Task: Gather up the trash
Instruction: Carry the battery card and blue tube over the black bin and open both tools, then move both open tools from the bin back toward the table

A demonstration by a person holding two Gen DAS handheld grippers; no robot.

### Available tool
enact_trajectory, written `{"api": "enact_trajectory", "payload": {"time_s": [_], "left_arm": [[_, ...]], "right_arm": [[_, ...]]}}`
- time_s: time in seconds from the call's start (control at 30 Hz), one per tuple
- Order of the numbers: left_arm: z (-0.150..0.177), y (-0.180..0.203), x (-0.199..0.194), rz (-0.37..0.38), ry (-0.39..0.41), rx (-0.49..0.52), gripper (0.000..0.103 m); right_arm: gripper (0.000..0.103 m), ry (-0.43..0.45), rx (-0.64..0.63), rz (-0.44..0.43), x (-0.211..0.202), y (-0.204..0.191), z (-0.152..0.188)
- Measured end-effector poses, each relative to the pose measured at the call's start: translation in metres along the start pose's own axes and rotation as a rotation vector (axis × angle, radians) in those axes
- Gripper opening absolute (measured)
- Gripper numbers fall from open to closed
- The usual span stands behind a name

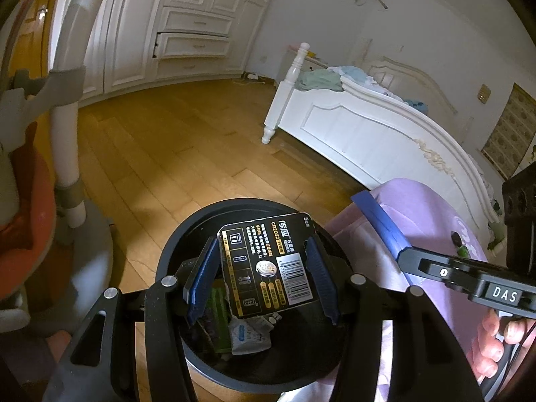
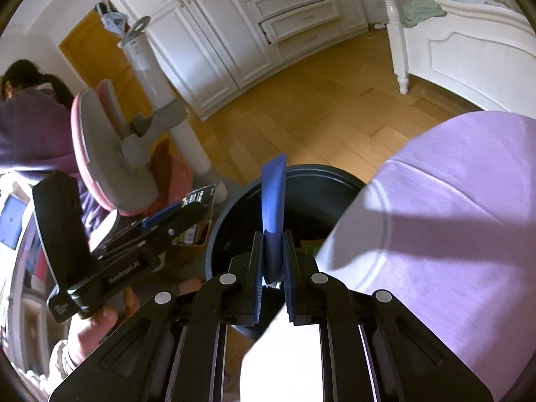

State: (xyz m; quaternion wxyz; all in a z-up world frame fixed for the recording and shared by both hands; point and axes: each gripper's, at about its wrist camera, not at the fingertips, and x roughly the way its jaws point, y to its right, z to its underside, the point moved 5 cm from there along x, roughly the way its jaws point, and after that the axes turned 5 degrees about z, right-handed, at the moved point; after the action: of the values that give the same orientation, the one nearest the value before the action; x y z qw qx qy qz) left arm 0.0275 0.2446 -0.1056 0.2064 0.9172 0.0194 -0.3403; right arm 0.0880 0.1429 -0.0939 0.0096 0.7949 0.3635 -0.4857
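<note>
Two tools over a dark bin (image 1: 201,221). Left tool (image 1: 261,274) clamps a black battery card (image 1: 268,264) above the bin's wrappers (image 1: 249,335), partly hidden. Right tool (image 2: 272,254) pinches a blue strip (image 2: 274,194); purple cloth (image 2: 452,217) hides the bin's right side.

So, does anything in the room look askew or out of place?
Yes: one drawer front in the white wardrobe sits crooked, with a dark gap showing at its left edge. The other drawers lie flush.
</note>
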Motion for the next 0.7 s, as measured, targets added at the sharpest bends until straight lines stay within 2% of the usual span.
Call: {"api": "enact_trajectory", "payload": {"time_s": [0.07, 0.13, 0.17, 0.2, 0.5, 0.7], "left_arm": [[0.0, -0.004, 0.001, -0.007, -0.007, -0.011, 0.059], [-0.002, -0.006, -0.001, -0.013, -0.004, -0.023, 0.075], [-0.002, -0.005, -0.002, -0.015, 0.001, -0.027, 0.082], [-0.002, -0.005, -0.004, -0.013, 0.011, -0.028, 0.084], [-0.004, 0.017, -0.001, 0.014, 0.002, 0.027, 0.084], [-0.006, 0.06, 0.007, 0.077, -0.02, 0.109, 0.084]], "right_arm": [[0.022, -0.001, 0.001, -0.005, 0.004, -0.002, -0.003], [0.043, 0.011, 0.007, -0.005, 0.004, -0.003, -0.006], [0.049, 0.018, 0.013, -0.004, 0.004, -0.002, -0.007], [0.055, 0.025, 0.018, -0.005, 0.003, -0.001, -0.007], [0.055, 0.071, 0.037, 0.008, -0.019, 0.016, -0.001], [0.055, 0.125, 0.072, 0.084, -0.054, 0.061, 0.015]]}}
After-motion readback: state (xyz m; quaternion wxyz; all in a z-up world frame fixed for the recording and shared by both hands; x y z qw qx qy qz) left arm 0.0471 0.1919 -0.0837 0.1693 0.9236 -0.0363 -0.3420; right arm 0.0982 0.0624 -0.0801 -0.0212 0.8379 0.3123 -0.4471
